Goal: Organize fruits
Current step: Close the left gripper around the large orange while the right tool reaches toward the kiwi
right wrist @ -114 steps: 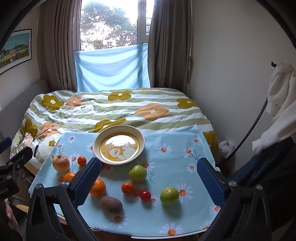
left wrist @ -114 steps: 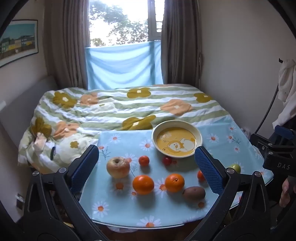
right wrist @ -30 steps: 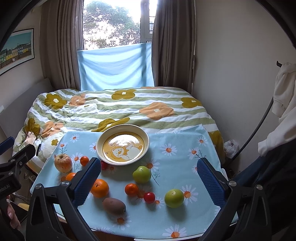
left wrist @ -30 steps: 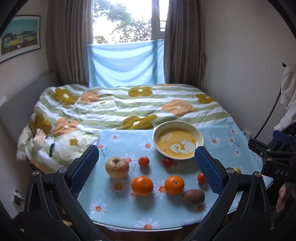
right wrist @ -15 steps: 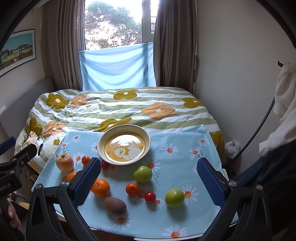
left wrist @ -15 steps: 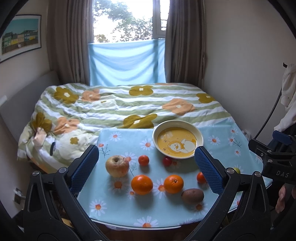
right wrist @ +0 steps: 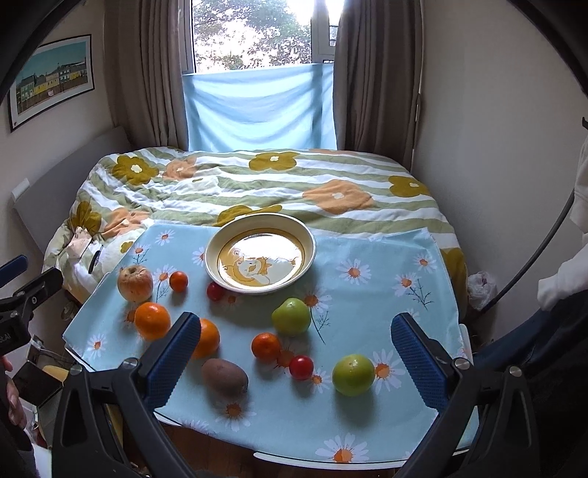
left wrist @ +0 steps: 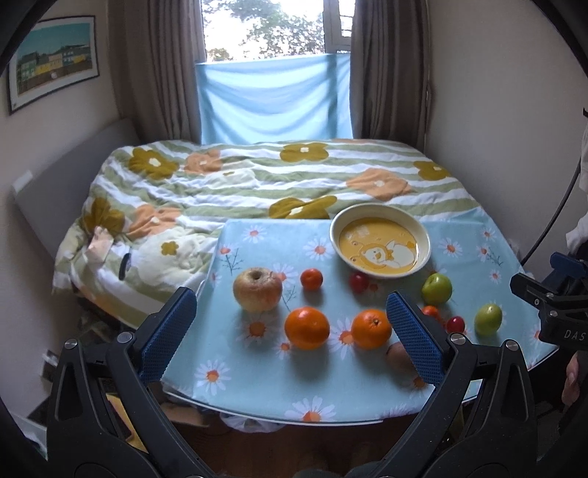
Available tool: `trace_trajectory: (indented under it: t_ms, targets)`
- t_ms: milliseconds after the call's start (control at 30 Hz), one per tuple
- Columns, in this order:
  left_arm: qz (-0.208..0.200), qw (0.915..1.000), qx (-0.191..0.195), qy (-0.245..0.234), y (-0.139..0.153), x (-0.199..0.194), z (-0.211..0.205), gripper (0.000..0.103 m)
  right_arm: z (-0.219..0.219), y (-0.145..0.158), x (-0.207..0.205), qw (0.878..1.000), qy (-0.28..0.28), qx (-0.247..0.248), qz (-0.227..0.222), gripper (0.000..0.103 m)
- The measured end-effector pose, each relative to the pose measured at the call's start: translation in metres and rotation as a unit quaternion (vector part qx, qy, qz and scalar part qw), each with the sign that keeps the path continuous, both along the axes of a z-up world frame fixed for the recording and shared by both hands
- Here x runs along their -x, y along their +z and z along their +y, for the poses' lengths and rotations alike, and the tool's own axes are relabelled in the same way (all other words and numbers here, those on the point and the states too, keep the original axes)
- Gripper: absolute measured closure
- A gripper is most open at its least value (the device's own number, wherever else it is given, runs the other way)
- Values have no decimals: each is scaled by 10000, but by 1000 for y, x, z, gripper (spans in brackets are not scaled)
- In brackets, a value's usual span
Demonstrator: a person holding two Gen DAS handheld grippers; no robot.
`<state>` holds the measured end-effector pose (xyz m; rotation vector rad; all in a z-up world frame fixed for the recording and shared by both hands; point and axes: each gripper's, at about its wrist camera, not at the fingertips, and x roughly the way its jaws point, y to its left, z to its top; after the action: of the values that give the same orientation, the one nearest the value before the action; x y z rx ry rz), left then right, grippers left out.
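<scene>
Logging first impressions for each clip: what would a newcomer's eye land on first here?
Probably the yellow cartoon bowl, empty at the far middle of the daisy tablecloth. Loose fruit is scattered in front of it, notably two oranges and a green apple. Both tongs, left and right, hover open.

bed (left wrist: 279,184) w/ floral duvet, curtained window (left wrist: 272,29)

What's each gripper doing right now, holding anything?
Left gripper: open, holding nothing, above the table.
Right gripper: open, holding nothing.

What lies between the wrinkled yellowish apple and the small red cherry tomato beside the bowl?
One small orange tangerine lies between apple and tomato, in both views.
</scene>
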<state>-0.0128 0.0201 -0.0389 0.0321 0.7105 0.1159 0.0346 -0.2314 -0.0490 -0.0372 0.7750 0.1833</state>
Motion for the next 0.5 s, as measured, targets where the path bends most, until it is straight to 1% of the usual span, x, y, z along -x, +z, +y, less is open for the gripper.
trace_trajectory:
  t_ms: [100, 233, 367, 500]
  targets:
    - [242, 9995, -162, -114, -19, -5, 2, 0, 5, -15, -2, 9999, 51, 17, 134, 0]
    - [475, 9970, -142, -586, -41, -19, 6, 0, 10, -33, -2, 9996, -98, -112, 248, 0]
    - [739, 9909, -306, -1080, -66, -36, 6, 0, 19, -51, -3, 9980, -281, -250, 511, 0]
    - [981, 9842, -261, -1450, -89, -52, 9, 0, 33, -72, -6, 9956, -446, -257, 787, 0]
